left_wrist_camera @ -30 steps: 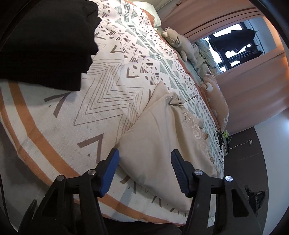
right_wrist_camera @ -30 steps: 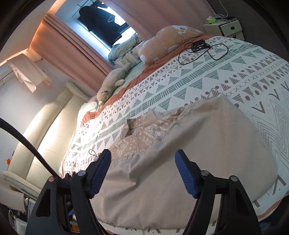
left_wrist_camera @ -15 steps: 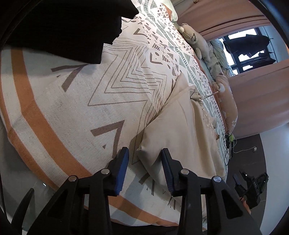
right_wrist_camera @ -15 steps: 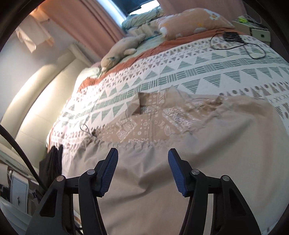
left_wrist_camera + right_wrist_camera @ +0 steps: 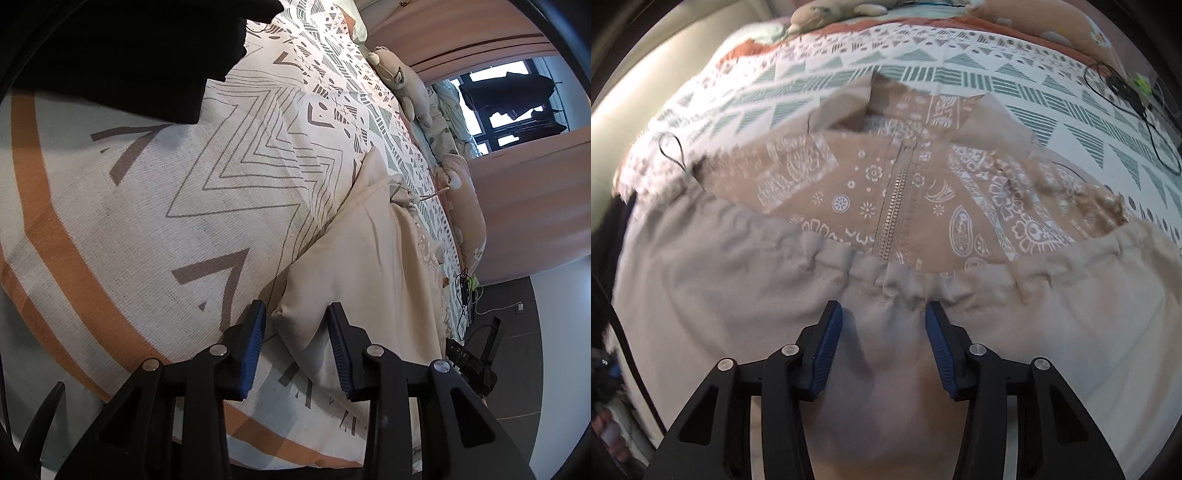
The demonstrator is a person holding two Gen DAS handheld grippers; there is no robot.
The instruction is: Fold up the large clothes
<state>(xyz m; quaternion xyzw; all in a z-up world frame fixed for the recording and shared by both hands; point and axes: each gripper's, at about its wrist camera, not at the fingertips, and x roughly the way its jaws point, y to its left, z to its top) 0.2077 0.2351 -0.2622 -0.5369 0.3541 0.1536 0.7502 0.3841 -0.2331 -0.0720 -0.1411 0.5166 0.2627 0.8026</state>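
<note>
Beige jacket (image 5: 354,258) cloth sits between both pairs of jaws. The left gripper (image 5: 295,345) straddles the jacket's near corner, pads not yet pressing. The right gripper (image 5: 882,345) is closing over the gathered hem (image 5: 886,284), below the zipper (image 5: 892,206). The jacket lies on the patterned bedspread (image 5: 147,206). A second ago both pairs of jaws stood wider.

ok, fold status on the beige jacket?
Done: beige jacket lies on the bed with its lower part already doubled up, patterned lining showing. In hand: left gripper brackets a corner; right gripper is closing on the gathered hem. Left: the remaining folds.
</note>
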